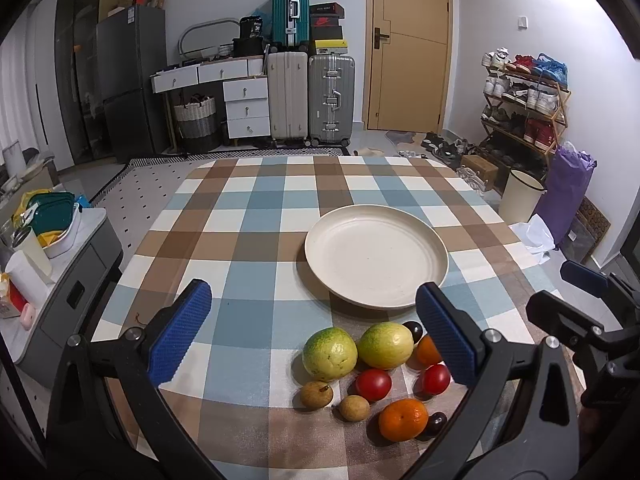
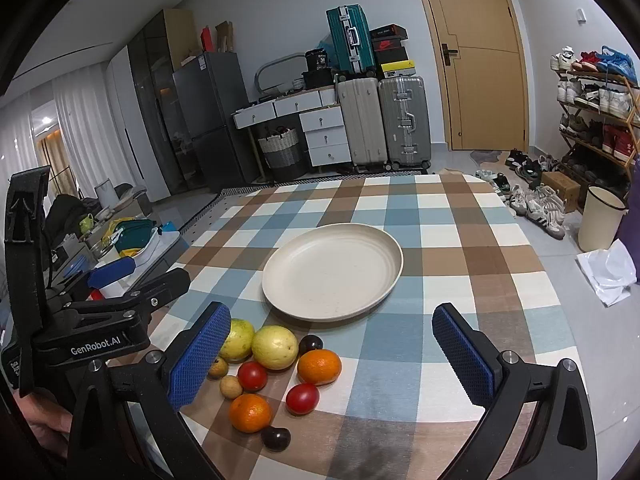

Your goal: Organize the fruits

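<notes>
A cream plate (image 1: 320,240) (image 2: 280,268) lies bare on the checked tablecloth. In front of it sits a cluster of fruit: two green guavas (image 1: 329,354) (image 2: 275,347), two oranges (image 1: 403,419) (image 2: 319,366), two red tomatoes (image 1: 373,384) (image 2: 302,398), two small brown longans (image 1: 316,394) (image 2: 231,387) and two dark plums (image 1: 435,423) (image 2: 276,437). My left gripper (image 1: 314,336) hovers open above the fruit, nothing between its blue pads. My right gripper (image 2: 330,356) is open too, just right of the cluster and empty.
The table's left edge drops to a grey side cabinet (image 1: 76,280) loaded with cups and containers. To the right, on the floor, stand a cream bin (image 1: 520,196), a purple bag (image 1: 568,196) and a shoe rack (image 1: 524,100). Suitcases (image 1: 310,100) line the far wall.
</notes>
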